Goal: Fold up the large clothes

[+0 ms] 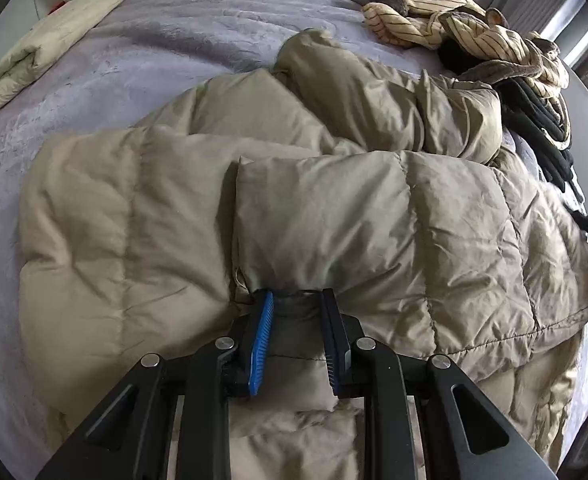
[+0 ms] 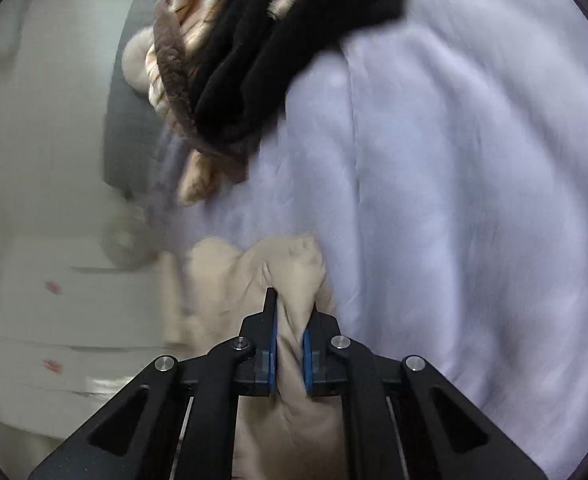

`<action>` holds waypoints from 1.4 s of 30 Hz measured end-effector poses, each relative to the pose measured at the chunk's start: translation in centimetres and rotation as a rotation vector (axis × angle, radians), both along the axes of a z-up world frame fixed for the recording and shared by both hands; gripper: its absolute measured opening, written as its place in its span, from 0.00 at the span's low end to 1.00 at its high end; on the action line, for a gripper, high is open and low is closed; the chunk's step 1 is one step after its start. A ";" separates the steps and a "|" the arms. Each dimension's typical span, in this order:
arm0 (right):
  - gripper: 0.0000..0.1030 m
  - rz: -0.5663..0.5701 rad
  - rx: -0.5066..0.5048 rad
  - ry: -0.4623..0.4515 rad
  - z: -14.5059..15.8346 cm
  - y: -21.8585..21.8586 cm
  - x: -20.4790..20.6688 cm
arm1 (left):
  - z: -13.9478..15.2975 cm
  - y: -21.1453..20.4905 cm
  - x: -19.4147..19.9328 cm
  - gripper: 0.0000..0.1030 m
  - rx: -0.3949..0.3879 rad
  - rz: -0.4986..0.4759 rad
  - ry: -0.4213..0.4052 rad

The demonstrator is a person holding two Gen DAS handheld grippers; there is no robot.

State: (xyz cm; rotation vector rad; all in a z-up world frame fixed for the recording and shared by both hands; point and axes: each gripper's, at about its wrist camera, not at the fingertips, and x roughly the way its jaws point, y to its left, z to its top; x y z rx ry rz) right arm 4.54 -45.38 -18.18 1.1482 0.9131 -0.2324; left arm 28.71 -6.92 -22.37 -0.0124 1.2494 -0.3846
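The left gripper [image 1: 297,298] pinches a fold of the tan puffer jacket [image 1: 314,208] between its two blue-padded fingers [image 1: 262,340], the fabric bunched up in the narrow gap at the tips. The jacket is the landmark here: it lies spread across the lavender bed blanket [image 1: 197,36], quilted panels up, with one sleeve doubled over its upper part. Beyond the jacket's far end sits a heap of cream pinstriped clothing [image 1: 446,28], and just beside that heap, along the jacket's right side, lie dark garments [image 1: 542,120]. Well apart from the jacket, off to its far left, a folded cream garment [image 1: 49,36] rests on the blanket.

The right gripper [image 2: 291,300] is clamped on a bunch of the same tan puffer jacket [image 2: 245,280], the cloth squeezed between its blue pads and rising in a crumpled peak past the tips. This view is motion-blurred. To the right of that held cloth spreads the lavender bed blanket [image 2: 474,200]. Above the held cloth lie the dark garments [image 2: 261,64], touching the cream pinstriped clothing [image 2: 181,20] at their left. To the left of the held cloth stands a white drawer unit [image 2: 41,320], past the edge of the bed.
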 end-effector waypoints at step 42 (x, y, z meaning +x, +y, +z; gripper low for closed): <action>0.09 0.338 -0.560 0.247 4.2 11.9 -5.2 | 1.8 0.0 -4.6 0.25 0.159 0.008 -0.070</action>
